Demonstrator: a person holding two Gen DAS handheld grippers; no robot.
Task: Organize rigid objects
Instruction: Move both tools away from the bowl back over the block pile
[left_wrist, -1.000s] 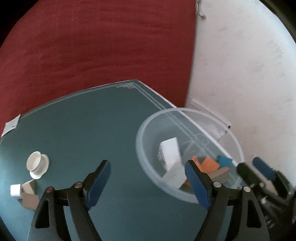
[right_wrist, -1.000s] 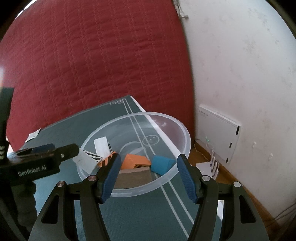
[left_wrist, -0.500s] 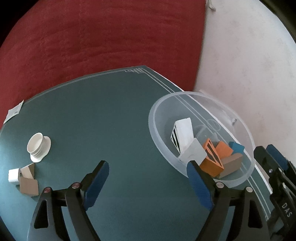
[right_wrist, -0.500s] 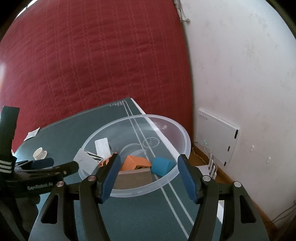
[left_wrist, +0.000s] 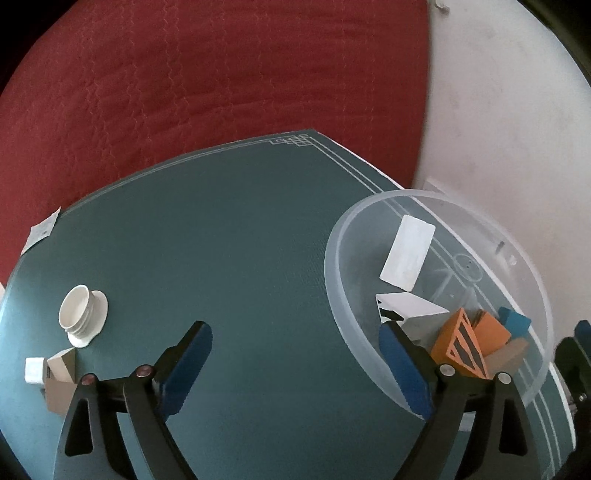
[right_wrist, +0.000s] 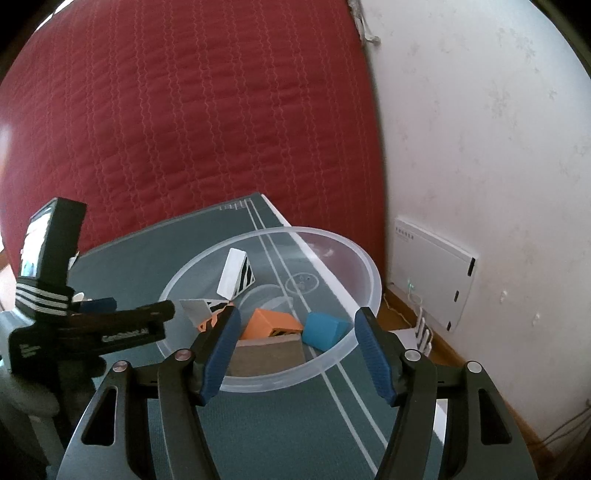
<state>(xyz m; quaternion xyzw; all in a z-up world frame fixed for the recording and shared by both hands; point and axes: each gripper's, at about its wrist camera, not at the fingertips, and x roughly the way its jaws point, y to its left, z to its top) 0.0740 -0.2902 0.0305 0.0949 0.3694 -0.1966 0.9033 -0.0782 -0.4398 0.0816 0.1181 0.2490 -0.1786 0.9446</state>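
Left gripper (left_wrist: 295, 354) jaws wide, just been opening, nothing between; right gripper (right_wrist: 297, 343) half-spread, empty, facing clear bowl (right_wrist: 364, 258); white cap (left_wrist: 83, 314) at 9 o'clock.

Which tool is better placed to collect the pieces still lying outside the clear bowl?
Left tool: open, empty, with the white cup and small blocks nearby. Right tool faces the clear plastic bowl.

the left gripper (right_wrist: 110, 325), seen from the right wrist view, carries white print on its black side. it looks like "genrobot.ai", but here it is blurred and hard to read. lower on the same body stand more white letters, too small to tell. the white box (right_wrist: 432, 280) on the wall has a row of tiny marks that cannot be read.
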